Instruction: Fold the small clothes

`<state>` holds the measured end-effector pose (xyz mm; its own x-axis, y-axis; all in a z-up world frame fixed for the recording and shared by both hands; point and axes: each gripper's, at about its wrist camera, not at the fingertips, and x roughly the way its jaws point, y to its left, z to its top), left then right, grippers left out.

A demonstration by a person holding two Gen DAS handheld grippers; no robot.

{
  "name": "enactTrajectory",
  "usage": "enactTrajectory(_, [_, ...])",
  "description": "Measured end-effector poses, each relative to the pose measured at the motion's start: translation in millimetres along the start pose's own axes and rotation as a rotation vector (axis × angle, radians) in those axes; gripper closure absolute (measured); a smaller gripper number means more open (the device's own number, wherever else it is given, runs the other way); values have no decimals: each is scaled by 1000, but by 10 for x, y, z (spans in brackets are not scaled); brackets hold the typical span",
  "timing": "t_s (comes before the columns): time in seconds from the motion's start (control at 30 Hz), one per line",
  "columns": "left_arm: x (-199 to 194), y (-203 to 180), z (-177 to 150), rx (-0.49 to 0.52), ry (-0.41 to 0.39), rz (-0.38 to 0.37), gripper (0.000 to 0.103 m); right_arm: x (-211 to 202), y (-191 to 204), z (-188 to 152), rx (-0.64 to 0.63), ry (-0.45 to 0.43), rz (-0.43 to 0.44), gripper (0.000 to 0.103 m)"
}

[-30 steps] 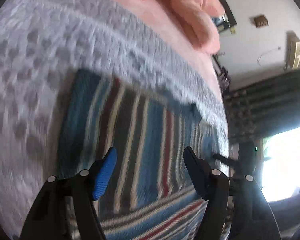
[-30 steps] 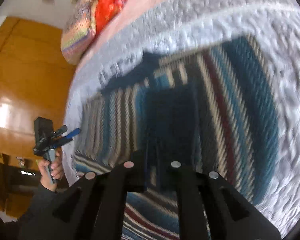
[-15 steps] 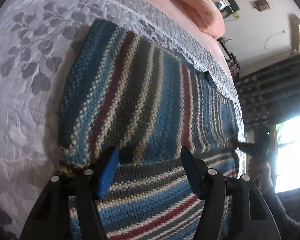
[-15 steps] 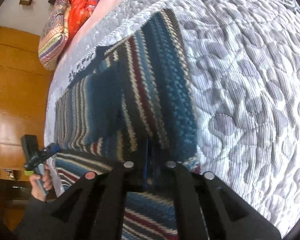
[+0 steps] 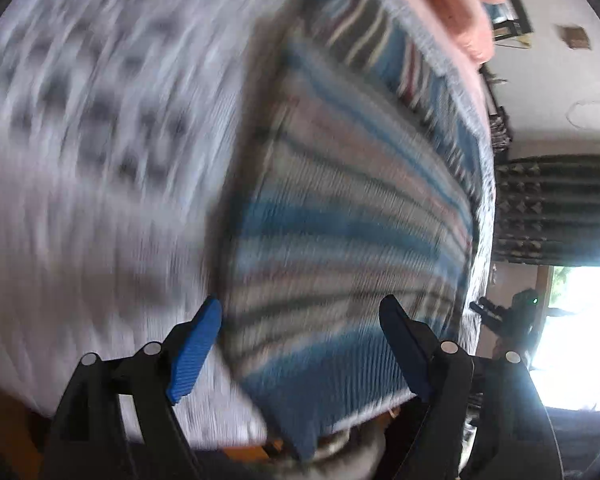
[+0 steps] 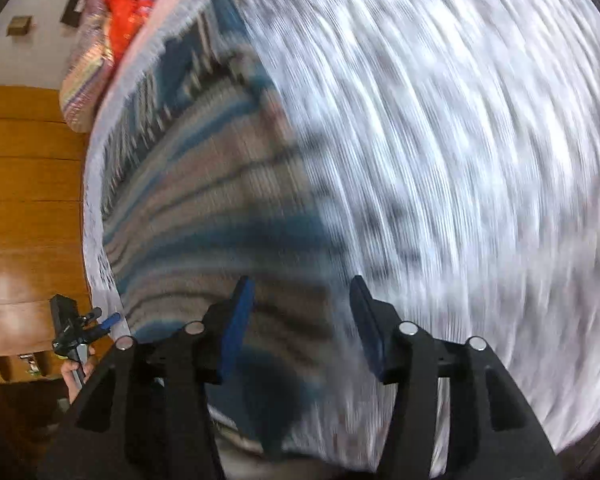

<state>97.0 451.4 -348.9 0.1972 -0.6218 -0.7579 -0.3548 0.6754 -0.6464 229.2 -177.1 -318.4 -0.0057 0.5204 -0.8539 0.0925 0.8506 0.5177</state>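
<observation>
Both tools, left tool (image 5: 300, 344) and right tool (image 6: 300, 320), hover spread and empty over the striped blue knitted garment (image 5: 340, 220) at the grey quilted bed's (image 6: 460, 160) near edge; next, judge another fold.

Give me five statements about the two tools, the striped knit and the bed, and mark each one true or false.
1. The left tool is open. True.
2. The right tool is clamped shut on the striped knit. False: its fingers stand apart, gripping nothing.
3. The striped knit lies on a grey patterned bedspread. True.
4. The knit is plain red. False: it has blue, grey, cream and dark red stripes.
5. An orange-red cloth sits at the far end of the bed. True.
</observation>
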Motion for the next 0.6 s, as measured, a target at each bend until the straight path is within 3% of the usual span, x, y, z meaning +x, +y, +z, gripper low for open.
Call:
enactTrajectory(0.2, [268, -38, -409, -16, 69, 7, 20, 114, 150, -517, -65, -6, -111, 44])
enactTrajectory(0.27, [314, -71, -496, -32, 81, -16, 18, 166, 285, -594, -70, 17, -97, 38])
enactTrajectory(0.4, [491, -83, -618, -81, 131, -94, 16, 347, 577, -637, -77, 73, -55, 37])
enactTrajectory(0.6, [504, -158, -717, -104, 93, -137, 16, 346, 643, -860, -12, 90, 59, 39])
